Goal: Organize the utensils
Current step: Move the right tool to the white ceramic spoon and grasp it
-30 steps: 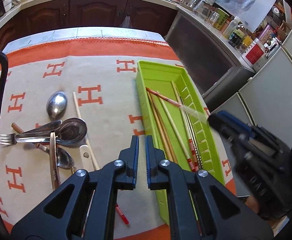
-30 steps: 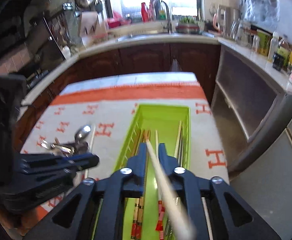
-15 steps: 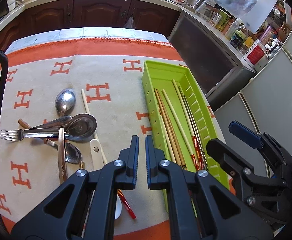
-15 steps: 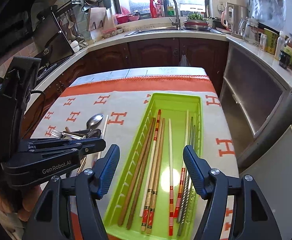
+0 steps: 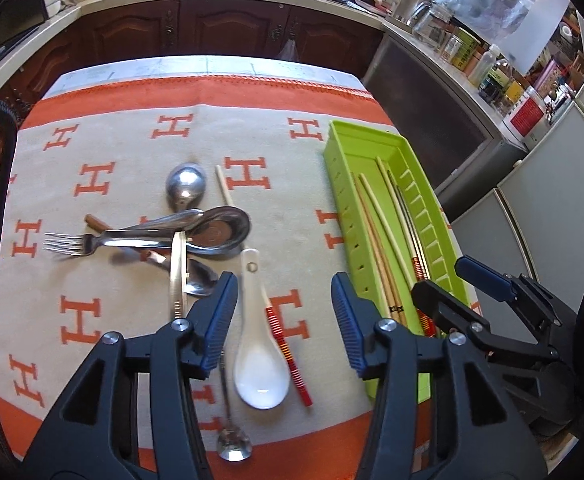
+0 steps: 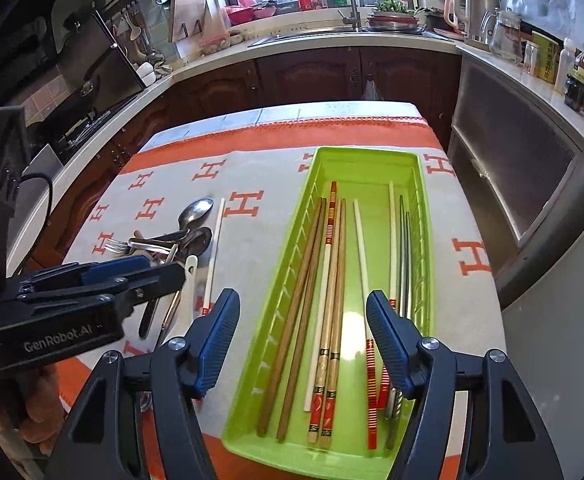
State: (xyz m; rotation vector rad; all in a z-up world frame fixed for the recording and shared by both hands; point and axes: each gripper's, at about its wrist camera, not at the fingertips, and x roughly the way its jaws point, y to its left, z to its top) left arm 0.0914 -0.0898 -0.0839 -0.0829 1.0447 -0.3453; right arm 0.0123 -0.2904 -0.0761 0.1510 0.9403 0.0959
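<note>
Left gripper (image 5: pixel 284 316) fingers, pressed together a second ago, are now spread above the loose chopstick (image 5: pixel 286 350). Right gripper (image 6: pixel 303 340), spread and empty, has released its chopstick into the tray (image 6: pixel 421 216) beneath its fingers.

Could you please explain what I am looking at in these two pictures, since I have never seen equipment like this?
There is no robot here: a person holds a two-finger tool in each hand, and a wide-angle camera on each looks forward along its fingers.

One picture comes from the left gripper, the other from the right gripper. Both are open and hold nothing.

Below is a table under an orange and beige cloth. On the right stands a green tray with many chopsticks lying lengthwise in it.

Left of the tray, a white ceramic spoon lies on the cloth, with a single red-striped chopstick beside it. Farther off is a pile of metal spoons and a fork.

The left gripper hovers over the white spoon, the right one over the tray.
</note>
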